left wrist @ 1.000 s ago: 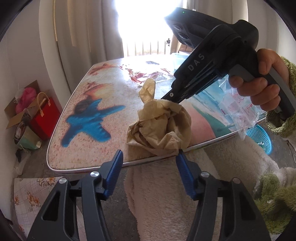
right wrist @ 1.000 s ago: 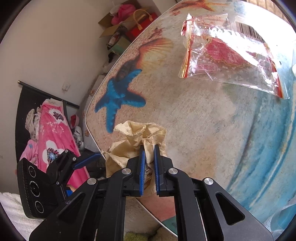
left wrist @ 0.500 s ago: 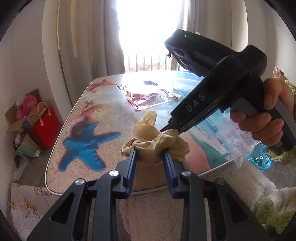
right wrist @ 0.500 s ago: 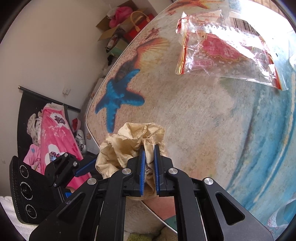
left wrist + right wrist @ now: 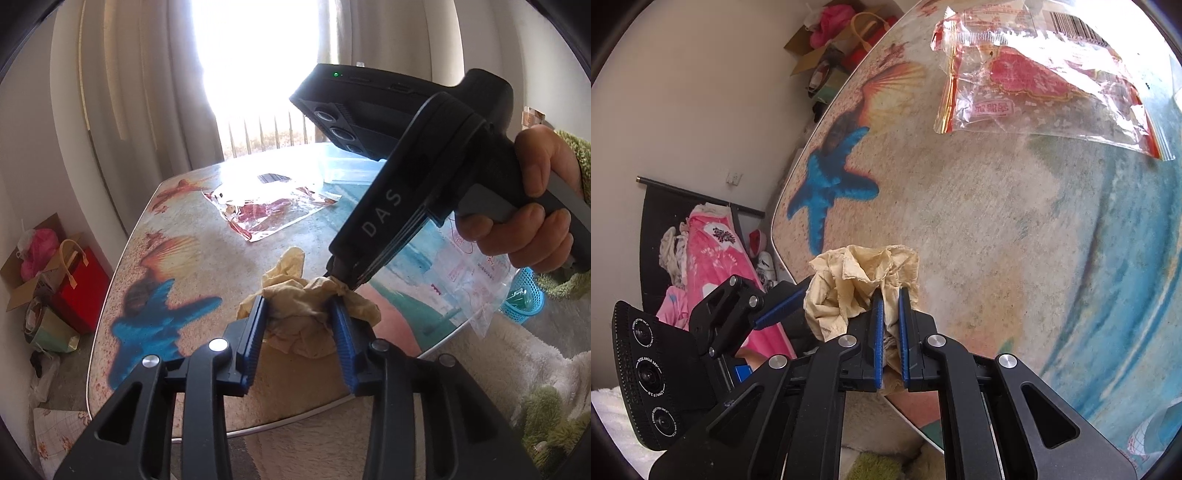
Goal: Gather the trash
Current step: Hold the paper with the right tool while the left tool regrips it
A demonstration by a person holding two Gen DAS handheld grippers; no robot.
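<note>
A crumpled beige paper wad (image 5: 306,314) is held near the table's front edge. My left gripper (image 5: 300,310) is shut on it, its blue pads pressing both sides. My right gripper (image 5: 889,302) is shut on the same wad (image 5: 857,284) from above; in the left wrist view its tip (image 5: 341,275) pinches the wad's top. A clear plastic wrapper with red print (image 5: 269,212) lies flat further back on the table; it also shows in the right wrist view (image 5: 1034,81).
The table (image 5: 192,258) has a beach print with a blue starfish (image 5: 159,317). Another clear bag (image 5: 472,280) hangs under the right hand. A blue basket (image 5: 524,299) stands on the floor at right. A red bag (image 5: 79,284) and boxes sit at left.
My left gripper moved in and closed on the paper wad, which the right gripper kept pinched. The wad has been lifted slightly and squeezed narrower.
</note>
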